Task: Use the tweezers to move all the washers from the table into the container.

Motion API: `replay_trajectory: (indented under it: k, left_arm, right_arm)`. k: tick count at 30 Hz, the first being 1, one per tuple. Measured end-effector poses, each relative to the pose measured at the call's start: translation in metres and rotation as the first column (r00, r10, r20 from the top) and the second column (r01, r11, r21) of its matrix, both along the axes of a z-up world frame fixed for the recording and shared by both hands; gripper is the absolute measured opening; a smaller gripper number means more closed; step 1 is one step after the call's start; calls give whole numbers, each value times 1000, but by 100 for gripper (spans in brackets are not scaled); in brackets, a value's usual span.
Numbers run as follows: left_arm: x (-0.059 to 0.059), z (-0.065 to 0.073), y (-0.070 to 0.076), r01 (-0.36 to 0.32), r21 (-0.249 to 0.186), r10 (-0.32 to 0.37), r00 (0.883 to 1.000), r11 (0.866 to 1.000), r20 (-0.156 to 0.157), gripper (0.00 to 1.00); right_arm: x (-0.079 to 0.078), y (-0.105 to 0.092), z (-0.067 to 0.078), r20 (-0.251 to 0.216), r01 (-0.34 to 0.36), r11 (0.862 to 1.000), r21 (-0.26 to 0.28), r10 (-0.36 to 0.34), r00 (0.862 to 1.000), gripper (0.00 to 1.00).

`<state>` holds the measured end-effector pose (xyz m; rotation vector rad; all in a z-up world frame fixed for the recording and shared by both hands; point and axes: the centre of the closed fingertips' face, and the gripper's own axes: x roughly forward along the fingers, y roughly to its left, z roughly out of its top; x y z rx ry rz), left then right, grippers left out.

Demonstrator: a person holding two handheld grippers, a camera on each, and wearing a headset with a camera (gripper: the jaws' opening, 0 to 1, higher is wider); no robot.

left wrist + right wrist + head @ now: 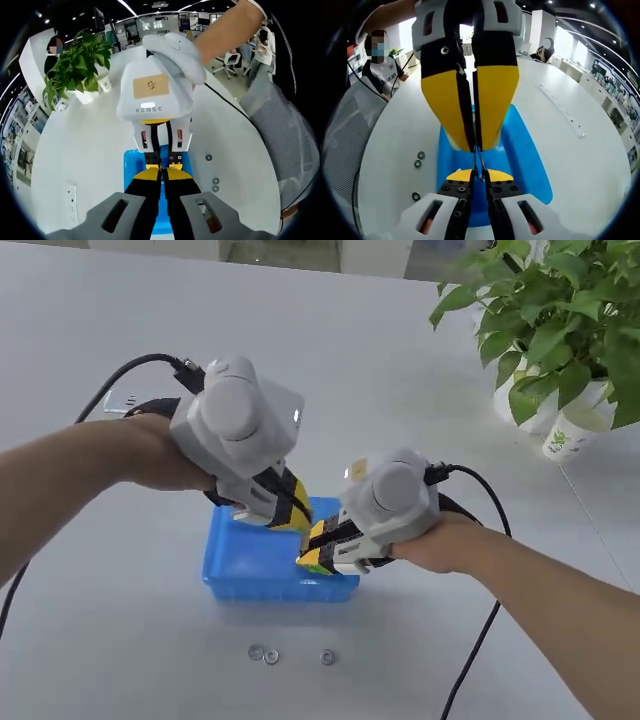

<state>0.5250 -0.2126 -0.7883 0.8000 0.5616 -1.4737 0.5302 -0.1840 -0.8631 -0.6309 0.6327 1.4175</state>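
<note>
Above the blue container point(240, 565), the left claw point(293, 514) and right claw point(311, 546) meet tip to tip, each pressed together on the thin tweezers point(478, 161). Three washers point(271, 656) lie on the desk point(400, 390), between the container and the near edge.

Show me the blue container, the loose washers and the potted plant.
blue container point(252, 586): head view, its front wall.
washers point(327, 657): head view, rightmost of three.
potted plant point(556, 310): head view, its leaves.

Pale grey worktop point(360, 370); leafy potted plant point(560, 310) at 2 o'clock, in white pot point(515, 400); small printed cup point(566, 437) just beside it
</note>
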Motion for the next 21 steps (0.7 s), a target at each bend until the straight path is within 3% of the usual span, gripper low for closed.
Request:
replay_trajectory:
  k: [21]
  left_arm:
    - [2,-3,2,1,-3,-1,1000,1000,-4,6]
  right_arm:
    - [1,1,-3,-1,-16,1000,-25,16,1000,12]
